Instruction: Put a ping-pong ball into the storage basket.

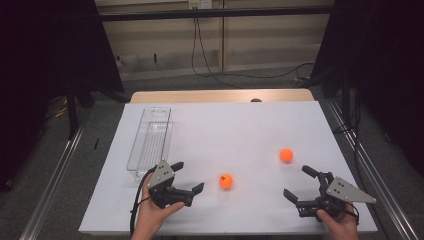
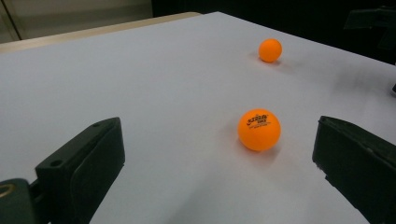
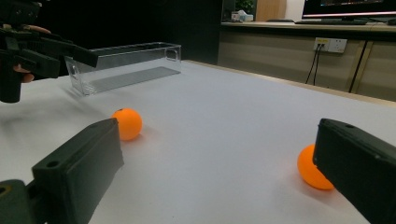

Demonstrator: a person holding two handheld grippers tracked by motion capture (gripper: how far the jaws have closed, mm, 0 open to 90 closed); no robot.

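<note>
The left gripper (image 1: 186,176) has its jaws wide apart and holds nothing. The near orange ball (image 1: 226,181) sits on the white table (image 1: 225,125) just beside it, at about 3 o'clock. The right gripper (image 1: 300,182) is wide apart too, and the far orange ball (image 1: 286,155) lies at about 11 o'clock from it. Lots of bare table lies around both balls. The clear bin (image 1: 150,142) runs along the table's left edge, at 12 o'clock from the left gripper.
</note>
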